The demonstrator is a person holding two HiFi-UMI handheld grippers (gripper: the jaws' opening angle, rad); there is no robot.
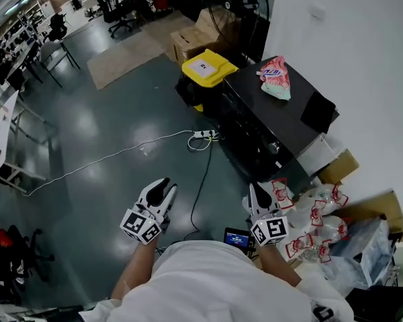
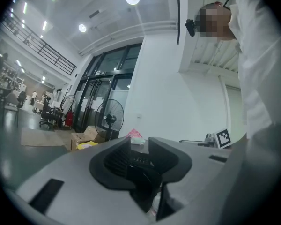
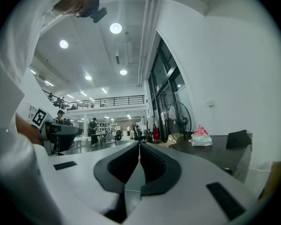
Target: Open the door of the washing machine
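Observation:
A black box-shaped machine (image 1: 252,136) stands against the white wall, with a pink bag (image 1: 275,77) on its dark top; I cannot make out its door. Both grippers hang over the floor in front of me, well short of it. My left gripper (image 1: 165,185) points level, its jaws apart with nothing between them; the left gripper view shows that gripper (image 2: 139,142) with the pink bag (image 2: 136,136) far beyond the gap. My right gripper (image 1: 254,188) is shut and empty. In the right gripper view its jaws (image 3: 139,145) meet at the tips, and the machine's top (image 3: 215,151) lies to the right.
A yellow-lidded box (image 1: 208,67), cardboard boxes (image 1: 191,40) and a standing fan (image 1: 238,5) sit beyond the machine. A power strip (image 1: 203,134) with trailing cables lies on the floor. Plastic bags (image 1: 316,220) pile at my right. Desks and chairs (image 1: 13,66) stand far left.

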